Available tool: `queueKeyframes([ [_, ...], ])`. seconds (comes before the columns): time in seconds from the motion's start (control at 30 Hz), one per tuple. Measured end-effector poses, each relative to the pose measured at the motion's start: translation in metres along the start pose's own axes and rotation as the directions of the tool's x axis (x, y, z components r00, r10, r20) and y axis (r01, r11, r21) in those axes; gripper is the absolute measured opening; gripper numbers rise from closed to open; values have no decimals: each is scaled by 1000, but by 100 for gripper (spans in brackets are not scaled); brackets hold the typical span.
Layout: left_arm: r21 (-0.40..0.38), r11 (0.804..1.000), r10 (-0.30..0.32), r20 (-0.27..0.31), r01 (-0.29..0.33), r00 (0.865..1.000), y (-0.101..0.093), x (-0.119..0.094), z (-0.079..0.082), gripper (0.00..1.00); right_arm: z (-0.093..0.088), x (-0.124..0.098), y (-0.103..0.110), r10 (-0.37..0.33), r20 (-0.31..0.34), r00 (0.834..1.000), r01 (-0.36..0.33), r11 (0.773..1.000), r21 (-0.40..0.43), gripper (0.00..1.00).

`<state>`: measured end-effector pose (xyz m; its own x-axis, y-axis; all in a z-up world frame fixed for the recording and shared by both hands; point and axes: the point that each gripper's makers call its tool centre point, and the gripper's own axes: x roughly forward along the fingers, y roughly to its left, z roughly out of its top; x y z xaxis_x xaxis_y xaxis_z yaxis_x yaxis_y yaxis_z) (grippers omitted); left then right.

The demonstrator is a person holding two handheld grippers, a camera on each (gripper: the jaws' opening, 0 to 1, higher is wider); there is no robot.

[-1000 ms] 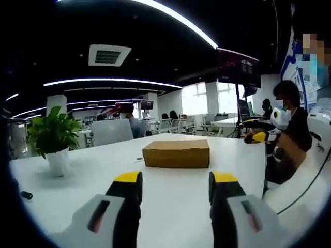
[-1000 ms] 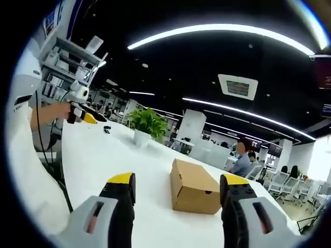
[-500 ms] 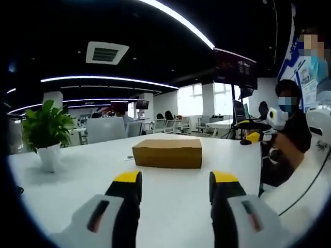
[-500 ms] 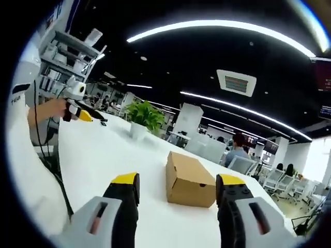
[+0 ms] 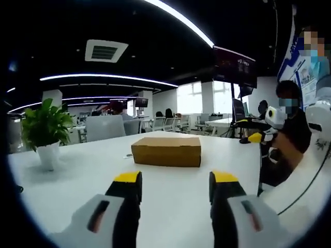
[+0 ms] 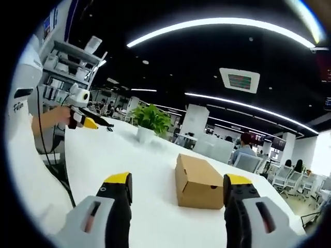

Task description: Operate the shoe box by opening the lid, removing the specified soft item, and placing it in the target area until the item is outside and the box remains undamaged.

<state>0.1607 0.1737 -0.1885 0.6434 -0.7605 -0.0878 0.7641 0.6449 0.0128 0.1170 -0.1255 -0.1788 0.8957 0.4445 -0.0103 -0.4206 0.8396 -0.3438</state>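
My left gripper (image 5: 175, 186) is held level above the white table (image 5: 77, 170), its yellow-tipped jaws spread apart with nothing between them and only bare tabletop under the tips. My right gripper (image 6: 178, 188) sits the same way in the right gripper view, jaws wide apart and empty, tilted a little so the table slopes across the picture.

Beyond the left jaws there is an open stretch of table, then the brown cardboard shoe box (image 5: 166, 152), lid shut, lying with a long side toward me and apart from both jaw tips. From the right gripper I see the same box (image 6: 198, 181) end-on, a small hole in its near end, lying between the two jaw tips in the picture but farther off.

To the box's left, near the far table edge, stands a potted plant (image 5: 45, 132) in a white pot, well apart from the box. The table's right edge runs close past my right side, where a person (image 5: 289, 129) in dark clothes sits. Office chairs (image 5: 103, 127) line the far edge.
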Motion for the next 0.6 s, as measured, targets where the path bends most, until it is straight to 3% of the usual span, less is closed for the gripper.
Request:
queueKeyframes([
  [0.33,-20,998,56,8,-56,998,26,2,0,60,-10,4,0,13,-10,1000,-13,997,70,78],
  [0.6,10,1000,19,3,-19,1000,56,15,6,62,-9,7,-8,-41,9,999,40,992,122,82],
])
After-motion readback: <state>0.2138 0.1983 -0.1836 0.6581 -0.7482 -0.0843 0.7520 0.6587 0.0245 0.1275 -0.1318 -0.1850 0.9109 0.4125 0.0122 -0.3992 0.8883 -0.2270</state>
